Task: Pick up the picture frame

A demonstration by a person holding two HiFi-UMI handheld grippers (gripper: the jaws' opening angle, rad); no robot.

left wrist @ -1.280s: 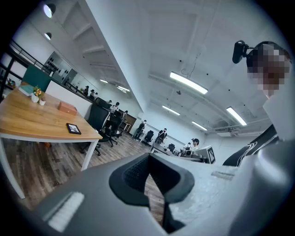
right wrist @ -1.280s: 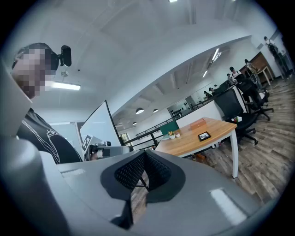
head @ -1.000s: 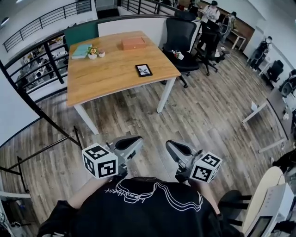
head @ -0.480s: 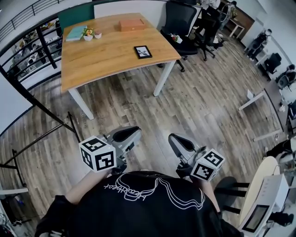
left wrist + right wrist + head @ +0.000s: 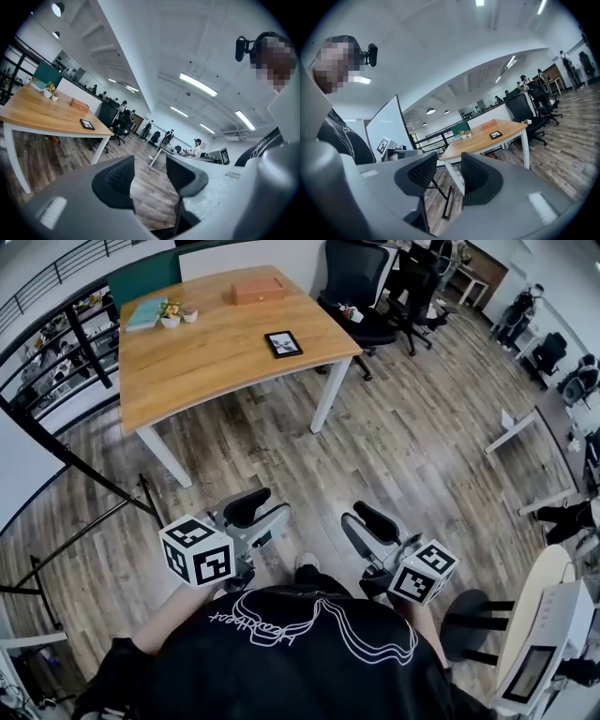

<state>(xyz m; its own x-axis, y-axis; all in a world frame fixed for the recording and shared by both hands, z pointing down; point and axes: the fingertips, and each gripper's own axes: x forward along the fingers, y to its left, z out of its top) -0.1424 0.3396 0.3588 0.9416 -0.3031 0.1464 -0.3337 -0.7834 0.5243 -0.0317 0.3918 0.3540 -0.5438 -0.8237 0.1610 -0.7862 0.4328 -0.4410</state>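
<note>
The picture frame [image 5: 283, 343] is small and black and lies flat near the right edge of a wooden table [image 5: 216, 357], far ahead of me. It also shows as a dark rectangle in the left gripper view [image 5: 87, 124] and in the right gripper view [image 5: 496, 135]. My left gripper [image 5: 258, 513] is held low in front of my body, open, with nothing between its jaws [image 5: 150, 173]. My right gripper [image 5: 366, 524] hangs beside it, also open and empty [image 5: 449, 169]. Both are well short of the table, over the wooden floor.
On the table's far side are an orange box [image 5: 257, 290], a teal book [image 5: 145, 315] and small flower pots [image 5: 171, 315]. A black office chair [image 5: 352, 282] stands at the table's right. A black railing [image 5: 56, 456] runs along the left. Several people are in the background.
The view has shifted as I step forward; a shoe now shows between the grippers. Both grippers keep the same open stance in front of my body.
</note>
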